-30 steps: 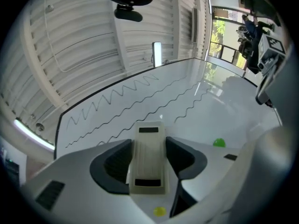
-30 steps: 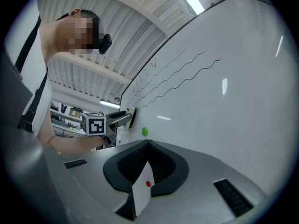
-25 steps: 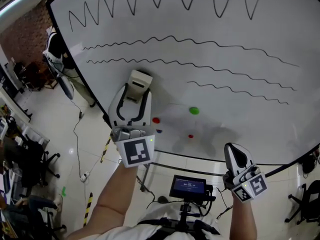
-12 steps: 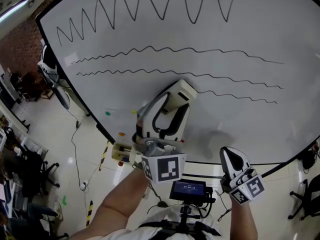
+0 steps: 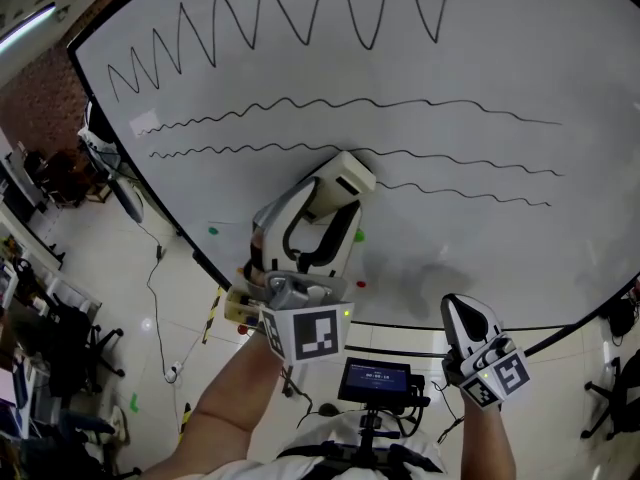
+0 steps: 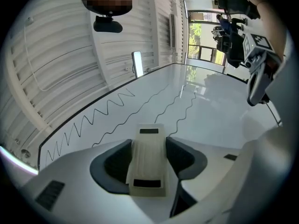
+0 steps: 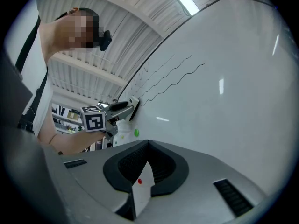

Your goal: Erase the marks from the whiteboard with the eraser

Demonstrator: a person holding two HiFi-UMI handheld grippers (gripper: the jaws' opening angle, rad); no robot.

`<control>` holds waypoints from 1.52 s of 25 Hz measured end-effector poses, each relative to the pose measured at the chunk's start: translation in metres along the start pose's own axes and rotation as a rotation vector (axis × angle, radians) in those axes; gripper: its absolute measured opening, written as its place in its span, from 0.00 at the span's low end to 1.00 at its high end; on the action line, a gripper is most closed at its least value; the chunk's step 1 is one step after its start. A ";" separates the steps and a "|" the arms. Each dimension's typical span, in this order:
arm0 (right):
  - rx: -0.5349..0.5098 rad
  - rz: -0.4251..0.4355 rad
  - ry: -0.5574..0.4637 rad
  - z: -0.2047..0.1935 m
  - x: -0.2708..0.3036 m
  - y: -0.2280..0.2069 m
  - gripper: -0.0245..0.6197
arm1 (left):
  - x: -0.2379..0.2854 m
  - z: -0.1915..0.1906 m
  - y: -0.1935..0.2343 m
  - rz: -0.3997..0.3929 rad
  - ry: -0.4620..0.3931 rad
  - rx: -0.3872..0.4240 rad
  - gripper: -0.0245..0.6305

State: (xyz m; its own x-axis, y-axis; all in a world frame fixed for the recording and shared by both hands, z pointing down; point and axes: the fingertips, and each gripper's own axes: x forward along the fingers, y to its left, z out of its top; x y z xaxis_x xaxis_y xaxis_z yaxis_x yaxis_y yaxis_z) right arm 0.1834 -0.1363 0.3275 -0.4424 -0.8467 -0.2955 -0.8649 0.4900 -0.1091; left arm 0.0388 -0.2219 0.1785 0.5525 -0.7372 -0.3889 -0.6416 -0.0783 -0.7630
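— Where do we have the cream-coloured, ribbed rectangular eraser [image 5: 343, 176]?

— In our left tool [image 5: 335, 196]. The left gripper view shows the two dark jaw pads closed on the eraser's long sides, with the block pointing lengthwise away from the camera.

— And where is it on the large white whiteboard [image 5: 480, 48]?

— Its far end lies against the board, as far as we can judge from the right gripper view. It sits at the second black wavy line [image 5: 240, 148]. The short third wavy line [image 5: 470, 195] starts just to its right. The first wavy line [image 5: 350, 103] and the black zigzag line [image 5: 290, 13] run higher up, well apart from it.

— What about our right tool [image 5: 468, 313]?

— It is held low near the board's lower edge, apart from the board face. Its jaws are drawn together. A thin white sliver with a red dot [image 7: 141, 185] shows at the seam. We cannot tell whether it is a held thing or part of the tool.

— Anything else on the board?

— A small green round magnet [image 5: 358, 236] sits just beside the left tool's body. A small red dot [image 5: 361, 284] lies below it, near the bottom edge. Another green dot [image 5: 212, 231] lies off to the left.
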 end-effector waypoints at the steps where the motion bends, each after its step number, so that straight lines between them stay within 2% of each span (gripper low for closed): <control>1: 0.001 -0.002 0.000 -0.002 0.004 0.004 0.06 | -0.001 -0.001 0.004 0.001 -0.008 0.008 0.43; 3: 0.003 -0.007 0.000 -0.005 0.007 0.006 0.06 | 0.001 0.005 -0.003 -0.033 -0.032 0.038 0.43; 7: 0.012 -0.012 -0.005 -0.006 0.002 0.001 0.06 | 0.003 0.022 -0.049 -0.151 -0.062 0.154 0.43; 9: 0.011 -0.015 -0.007 -0.005 0.000 -0.003 0.06 | 0.001 0.023 -0.063 -0.187 -0.067 0.180 0.43; 11: 0.010 -0.022 -0.009 -0.004 -0.003 -0.007 0.06 | 0.001 0.022 -0.063 -0.182 -0.066 0.183 0.43; 16: 0.012 -0.028 -0.014 -0.001 -0.006 -0.011 0.06 | 0.009 0.028 -0.029 -0.065 -0.058 0.135 0.43; 18: 0.014 -0.030 -0.015 -0.001 -0.008 -0.013 0.06 | 0.013 0.034 -0.030 -0.071 -0.067 0.129 0.43; 22: 0.021 -0.033 -0.018 -0.001 -0.011 -0.016 0.06 | 0.017 0.054 -0.055 -0.149 -0.122 0.163 0.43; 27: 0.018 -0.037 -0.021 0.005 -0.017 -0.011 0.06 | 0.008 0.076 -0.096 -0.299 -0.185 0.242 0.43; 31: 0.019 -0.037 -0.019 0.005 -0.019 -0.021 0.06 | 0.008 0.072 -0.112 -0.343 -0.184 0.276 0.42; 33: 0.018 -0.035 -0.021 0.006 -0.019 -0.020 0.06 | 0.006 0.070 -0.102 -0.324 -0.173 0.268 0.43; 38: 0.015 -0.037 -0.024 0.005 -0.015 -0.022 0.06 | 0.013 0.058 -0.051 -0.140 -0.123 0.197 0.43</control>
State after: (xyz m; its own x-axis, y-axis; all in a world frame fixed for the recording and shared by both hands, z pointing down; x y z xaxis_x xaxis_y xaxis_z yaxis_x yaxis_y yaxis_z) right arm 0.2105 -0.1330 0.3297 -0.4045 -0.8590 -0.3139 -0.8766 0.4620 -0.1346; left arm 0.1096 -0.1881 0.1827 0.6970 -0.6404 -0.3227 -0.4448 -0.0331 -0.8950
